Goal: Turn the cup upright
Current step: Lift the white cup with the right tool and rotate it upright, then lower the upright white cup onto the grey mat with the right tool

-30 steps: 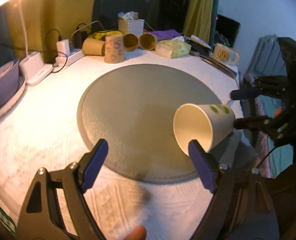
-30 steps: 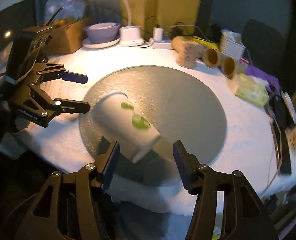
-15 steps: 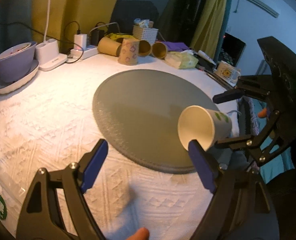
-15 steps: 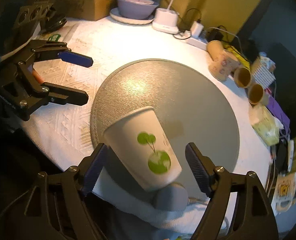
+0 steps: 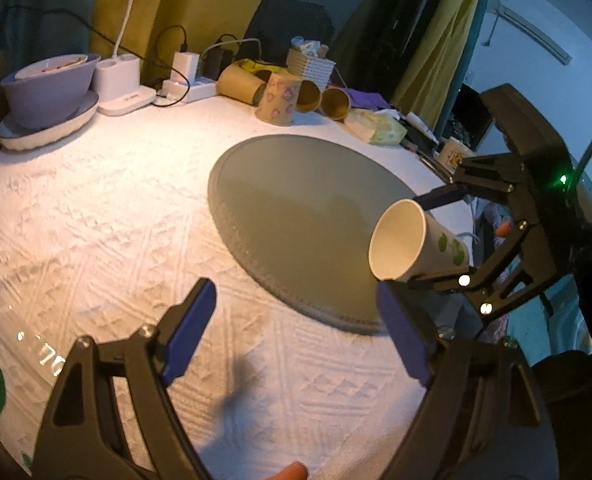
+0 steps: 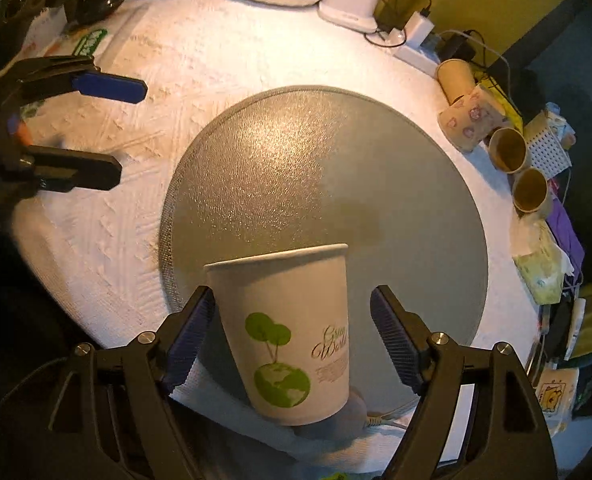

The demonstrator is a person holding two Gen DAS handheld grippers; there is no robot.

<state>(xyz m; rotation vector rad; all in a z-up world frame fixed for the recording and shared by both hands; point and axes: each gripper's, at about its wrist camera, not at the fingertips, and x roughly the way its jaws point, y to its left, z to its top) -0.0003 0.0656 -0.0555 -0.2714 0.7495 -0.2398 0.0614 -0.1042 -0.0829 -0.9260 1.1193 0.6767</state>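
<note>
A white paper cup [image 6: 291,332] with a green tree-and-globe print stands between the fingers of my right gripper [image 6: 291,332], over the near edge of the round grey mat [image 6: 328,184]. The left finger touches it; a gap shows at the right finger. In the left wrist view the cup [image 5: 412,240] is tilted in the air, its mouth toward the camera, held by the right gripper [image 5: 452,236]. My left gripper [image 5: 296,332] is open and empty over the white tablecloth, left of the cup; it also shows in the right wrist view [image 6: 111,132].
Several brown and patterned paper cups [image 5: 287,96] lie at the table's far side, with a power strip [image 5: 183,88], a white basket [image 5: 310,66] and a purple bowl on a plate [image 5: 47,92]. A tissue pack [image 6: 544,268] lies at the right edge.
My right gripper has turned the cup from lying tilted toward upright and lifted it over the mat's near edge. My left gripper has drawn back to the left.
</note>
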